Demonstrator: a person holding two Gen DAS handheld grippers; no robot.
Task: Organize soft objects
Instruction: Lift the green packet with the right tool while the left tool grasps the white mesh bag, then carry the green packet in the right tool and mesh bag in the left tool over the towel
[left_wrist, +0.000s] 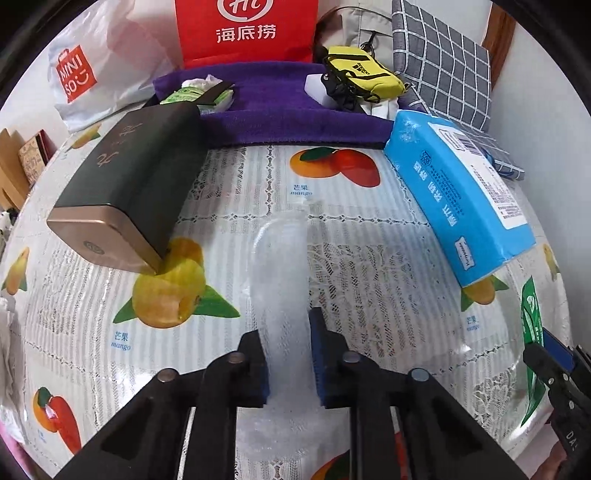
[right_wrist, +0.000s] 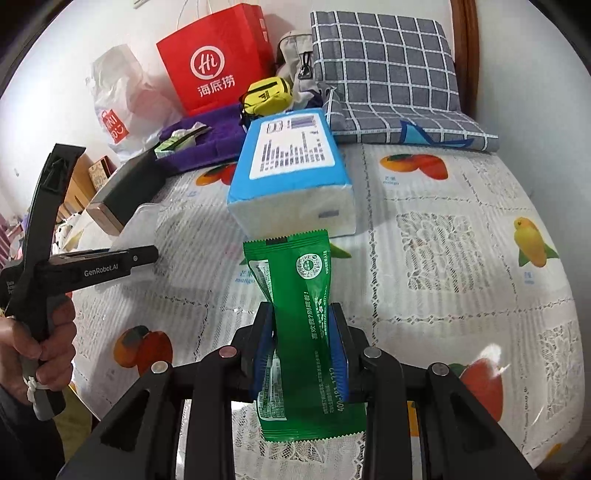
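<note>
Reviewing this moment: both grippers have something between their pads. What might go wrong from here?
1. The left gripper pinches a thin clear plastic bag; film that slick may slide out of the pads when lifted.
2. The right gripper grips the green packet mid-length, already creased there; soft contents might get crushed.
3. The blue tissue pack stands just beyond the packet; a forward move may knock it.

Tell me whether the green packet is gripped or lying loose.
Gripped: the right gripper's blue pads pinch the green packet above the tablecloth.

Fruit-print tablecloth (left_wrist: 369, 236); on it blue tissue pack (left_wrist: 461, 199), dark box (left_wrist: 140, 173), purple towel (left_wrist: 280, 114).
</note>
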